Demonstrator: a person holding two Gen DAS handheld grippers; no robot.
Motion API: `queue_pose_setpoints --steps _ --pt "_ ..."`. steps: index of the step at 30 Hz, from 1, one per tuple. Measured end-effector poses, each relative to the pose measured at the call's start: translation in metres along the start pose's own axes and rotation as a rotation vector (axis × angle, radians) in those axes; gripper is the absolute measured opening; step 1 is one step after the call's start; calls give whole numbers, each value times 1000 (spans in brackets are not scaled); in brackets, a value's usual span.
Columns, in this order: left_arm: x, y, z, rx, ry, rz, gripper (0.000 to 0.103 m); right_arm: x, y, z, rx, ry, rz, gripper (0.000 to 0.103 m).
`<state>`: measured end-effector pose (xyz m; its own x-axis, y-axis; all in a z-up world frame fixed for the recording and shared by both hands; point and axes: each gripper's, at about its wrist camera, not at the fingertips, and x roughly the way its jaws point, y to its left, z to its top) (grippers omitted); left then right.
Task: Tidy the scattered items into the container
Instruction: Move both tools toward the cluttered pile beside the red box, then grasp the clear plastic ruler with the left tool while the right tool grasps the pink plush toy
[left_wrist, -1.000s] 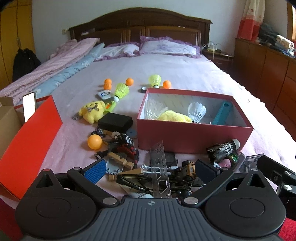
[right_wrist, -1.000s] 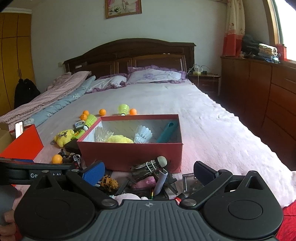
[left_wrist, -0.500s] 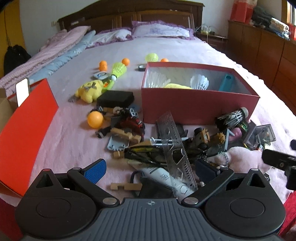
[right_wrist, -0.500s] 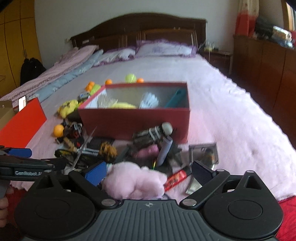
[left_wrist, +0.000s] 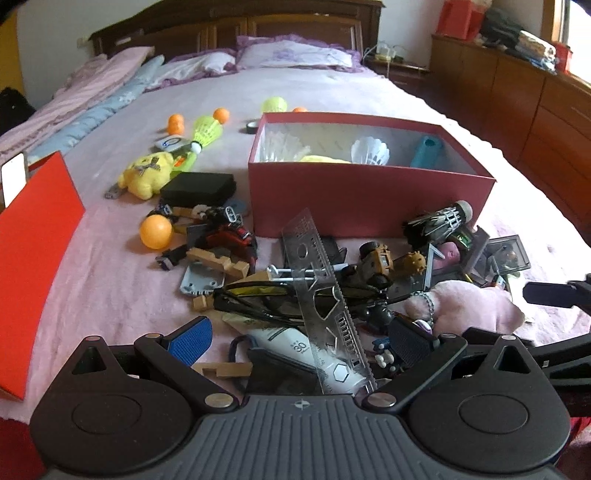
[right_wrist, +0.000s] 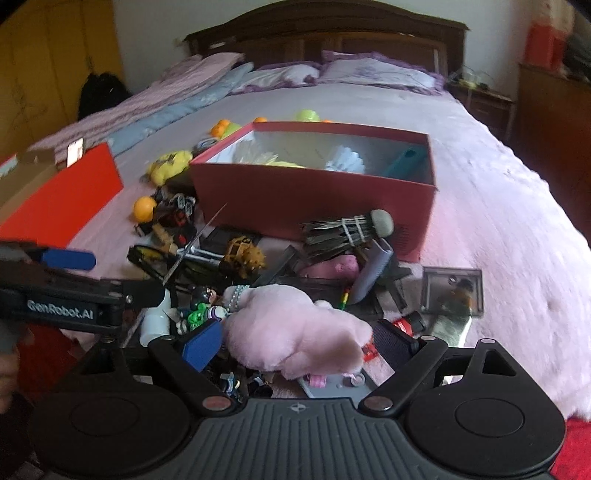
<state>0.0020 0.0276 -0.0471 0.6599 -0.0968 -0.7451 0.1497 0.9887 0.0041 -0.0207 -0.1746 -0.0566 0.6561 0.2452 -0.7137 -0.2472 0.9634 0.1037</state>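
A red box (left_wrist: 369, 199) (right_wrist: 314, 199) stands open on the bed, holding white shuttlecocks, something yellow and a teal piece. In front of it lies a heap of small items: a clear ruler (left_wrist: 325, 295), a black shuttlecock (left_wrist: 439, 223) (right_wrist: 347, 229), toy cars and wooden blocks. My left gripper (left_wrist: 299, 339) is open just above the heap's near edge, over a white tube and the ruler. My right gripper (right_wrist: 297, 343) is open, its fingers on either side of a pink plush toy (right_wrist: 295, 332) (left_wrist: 465, 306), not closed on it.
A yellow plush (left_wrist: 147, 175), orange balls (left_wrist: 156, 232) and green shuttlecocks (left_wrist: 207, 129) lie left of and behind the box. A red lid (left_wrist: 33, 251) (right_wrist: 70, 199) leans at the bed's left edge. A wooden dresser (left_wrist: 517, 92) lines the right wall. The bedspread right of the box is bare.
Both grippers have tipped down and come closer to the heap. The right gripper has moved forward until the pink plush sits between its fingers.
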Motion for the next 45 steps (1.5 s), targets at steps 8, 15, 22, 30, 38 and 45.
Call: queue_pose_setpoints --steps 8,15,22,30,38,45 --pt "2 10 -2 -53 16 -8 103 24 1 1 3 16 19 85" --pt "5 4 2 -21 -13 -23 103 24 2 -2 11 0 15 76" --pt "21 -8 6 16 -18 -72 103 13 5 -9 0 -10 -8 61" --pt "38 -3 2 -19 6 -112 103 11 0 -14 37 -13 -12 63" --pt "51 18 0 -152 47 -148 102 10 -3 -17 69 -23 -33 70" --pt "49 19 3 -147 45 -223 72 8 -4 -19 84 -35 -52 73"
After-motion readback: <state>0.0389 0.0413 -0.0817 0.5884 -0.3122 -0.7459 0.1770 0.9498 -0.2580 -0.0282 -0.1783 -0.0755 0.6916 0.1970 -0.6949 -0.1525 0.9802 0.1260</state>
